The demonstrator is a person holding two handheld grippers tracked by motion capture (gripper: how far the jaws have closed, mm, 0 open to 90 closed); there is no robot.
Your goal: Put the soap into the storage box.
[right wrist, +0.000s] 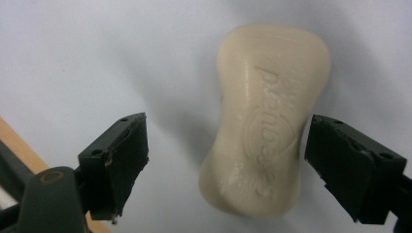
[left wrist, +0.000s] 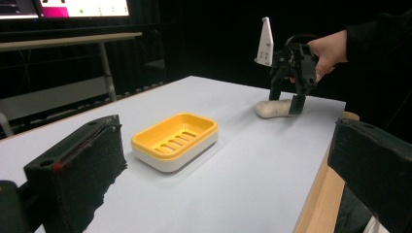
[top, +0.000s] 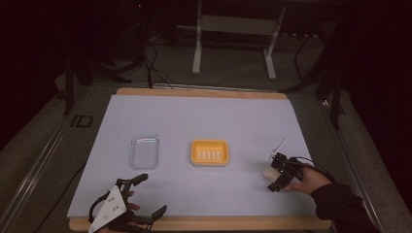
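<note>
A cream bar of soap (top: 269, 171) (left wrist: 273, 108) (right wrist: 267, 121) lies flat on the white table sheet at the right. My right gripper (top: 278, 175) (left wrist: 285, 102) (right wrist: 226, 165) points down over it, open. The soap sits between its jaws: one pad (right wrist: 347, 165) stands at the bar's side, the other pad (right wrist: 121, 160) is well apart from it. An empty yellow soap dish (top: 210, 152) (left wrist: 145, 141) stands at the table's middle. My left gripper (top: 150, 195) (left wrist: 228, 145) rests open near the front left edge with nothing between its jaws.
A clear plastic tray (top: 144, 151) lies left of the yellow dish. The white sheet (top: 204, 114) covers a wooden board whose edge (top: 204, 224) runs along the front. Beyond the table stand a frame's legs (top: 197, 53) on a dark floor.
</note>
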